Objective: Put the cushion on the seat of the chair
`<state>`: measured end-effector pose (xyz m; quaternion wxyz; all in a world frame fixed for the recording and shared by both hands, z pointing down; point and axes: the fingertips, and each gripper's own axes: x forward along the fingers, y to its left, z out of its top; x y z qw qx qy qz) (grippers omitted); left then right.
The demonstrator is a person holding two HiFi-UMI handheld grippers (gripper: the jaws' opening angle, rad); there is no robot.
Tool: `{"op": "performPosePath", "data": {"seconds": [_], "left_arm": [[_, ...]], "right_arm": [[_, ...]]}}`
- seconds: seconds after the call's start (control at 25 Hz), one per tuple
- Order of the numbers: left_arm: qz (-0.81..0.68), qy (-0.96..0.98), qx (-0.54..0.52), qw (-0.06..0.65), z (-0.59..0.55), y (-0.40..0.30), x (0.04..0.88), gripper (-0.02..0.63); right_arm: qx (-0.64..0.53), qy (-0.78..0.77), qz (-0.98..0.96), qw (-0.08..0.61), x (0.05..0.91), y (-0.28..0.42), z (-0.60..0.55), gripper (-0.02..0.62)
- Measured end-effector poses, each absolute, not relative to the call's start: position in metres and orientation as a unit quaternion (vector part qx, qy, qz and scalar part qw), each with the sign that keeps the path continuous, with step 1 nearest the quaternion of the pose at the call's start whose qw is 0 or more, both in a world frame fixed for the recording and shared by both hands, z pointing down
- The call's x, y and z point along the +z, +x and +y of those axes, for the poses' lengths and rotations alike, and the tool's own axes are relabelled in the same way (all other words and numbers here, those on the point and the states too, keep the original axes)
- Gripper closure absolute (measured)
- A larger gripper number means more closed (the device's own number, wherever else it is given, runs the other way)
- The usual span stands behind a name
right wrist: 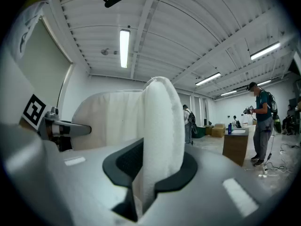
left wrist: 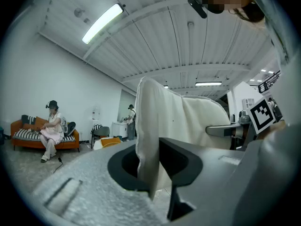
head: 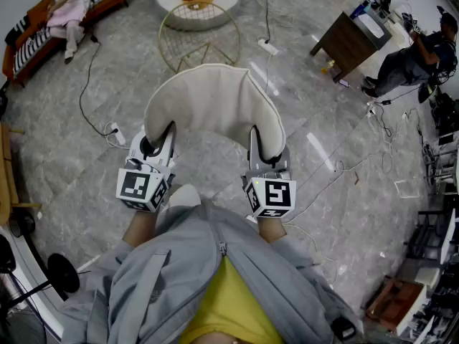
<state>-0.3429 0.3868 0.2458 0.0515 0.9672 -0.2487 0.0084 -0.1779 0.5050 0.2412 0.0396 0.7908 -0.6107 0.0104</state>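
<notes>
Carrying step: cream curved fabric cushion (head: 211, 102) hangs above the floor, its ends pinched by the nearly closed left gripper (head: 159, 140) and right gripper (head: 264, 145). Next, probably forward to the gold wire-frame chair (head: 199, 38).

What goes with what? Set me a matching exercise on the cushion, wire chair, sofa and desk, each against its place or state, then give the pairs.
1 cushion
2 wire chair
3 sofa
4 desk

A a person sits on it, far left
B clamped in the jaws of the left gripper and right gripper
C gold frame, on the floor beyond the cushion
D dark wood, far right

Pairs: 1-B, 2-C, 3-A, 4-D
</notes>
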Motion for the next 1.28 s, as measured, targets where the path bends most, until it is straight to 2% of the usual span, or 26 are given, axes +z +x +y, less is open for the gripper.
{"op": "performPosePath", "data": {"seconds": [0.32, 0.92, 1.28], "left_arm": [[-0.241, 0.969, 0.005, 0.057, 0.327, -0.318, 0.259, 0.537], [-0.202, 0.977, 0.013, 0.071, 0.104, -0.238, 0.269, 0.537], [-0.171, 0.983, 0.015, 0.071, 0.038, -0.193, 0.282, 0.537]], "right_arm": [[0.017, 0.793, -0.608, 0.036, 0.253, -0.154, 0.449, 0.529], [0.03, 0.812, -0.582, 0.036, 0.26, -0.08, 0.24, 0.526], [0.037, 0.833, -0.551, 0.037, 0.27, -0.04, 0.178, 0.526]]}}
